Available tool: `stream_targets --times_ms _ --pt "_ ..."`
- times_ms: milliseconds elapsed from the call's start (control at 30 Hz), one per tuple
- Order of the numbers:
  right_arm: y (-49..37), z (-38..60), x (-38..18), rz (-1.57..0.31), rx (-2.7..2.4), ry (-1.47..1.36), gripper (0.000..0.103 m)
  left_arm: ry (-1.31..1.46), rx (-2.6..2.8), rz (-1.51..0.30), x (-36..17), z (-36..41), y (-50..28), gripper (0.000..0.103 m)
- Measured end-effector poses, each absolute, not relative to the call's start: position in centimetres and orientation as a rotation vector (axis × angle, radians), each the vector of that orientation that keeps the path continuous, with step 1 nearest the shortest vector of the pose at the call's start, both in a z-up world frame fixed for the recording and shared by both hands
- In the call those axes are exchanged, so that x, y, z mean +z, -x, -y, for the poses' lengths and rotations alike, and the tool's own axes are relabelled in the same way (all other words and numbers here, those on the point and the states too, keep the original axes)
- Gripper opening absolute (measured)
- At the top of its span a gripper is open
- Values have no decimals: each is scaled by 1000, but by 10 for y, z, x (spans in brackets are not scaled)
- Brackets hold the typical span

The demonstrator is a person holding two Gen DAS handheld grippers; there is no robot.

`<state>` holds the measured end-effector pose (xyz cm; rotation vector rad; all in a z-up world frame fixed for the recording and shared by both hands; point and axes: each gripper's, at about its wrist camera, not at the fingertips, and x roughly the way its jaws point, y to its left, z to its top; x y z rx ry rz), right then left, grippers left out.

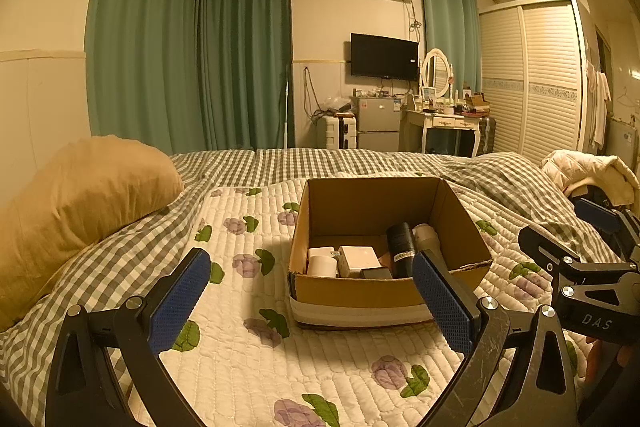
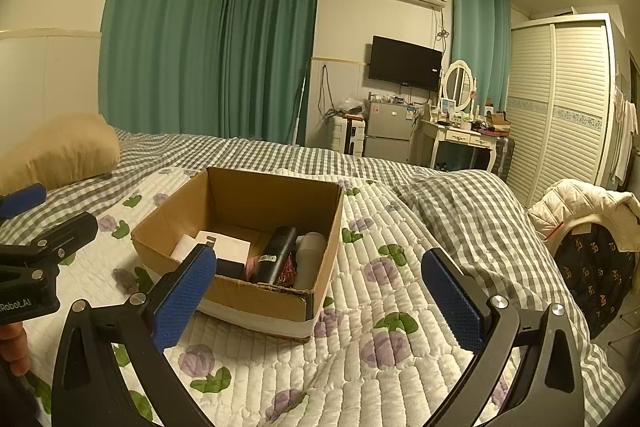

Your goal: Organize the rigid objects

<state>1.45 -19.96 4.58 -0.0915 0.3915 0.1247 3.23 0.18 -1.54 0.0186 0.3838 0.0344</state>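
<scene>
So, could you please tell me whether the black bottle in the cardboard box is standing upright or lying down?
Lying down: the black bottle rests lengthwise on the floor of the cardboard box, beside a grey bottle.

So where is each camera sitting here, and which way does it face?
Left wrist: on the left tongs, low over the floral quilt, facing the cardboard box head-on; its own open blue pads frame the view, with the right tongs at the right edge.
Right wrist: on the right tongs, right of the box, looking at its corner; open pads show, and the left tongs and a fingertip at the left edge.
Shared: the box holding the black bottle, the tan pillow, the TV.
</scene>
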Motion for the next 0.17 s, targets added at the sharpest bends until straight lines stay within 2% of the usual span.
stream_targets --times_ms 167 --pt "-14 200 46 -391 125 92 103 -16 32 -384 -18 -2 -32 103"
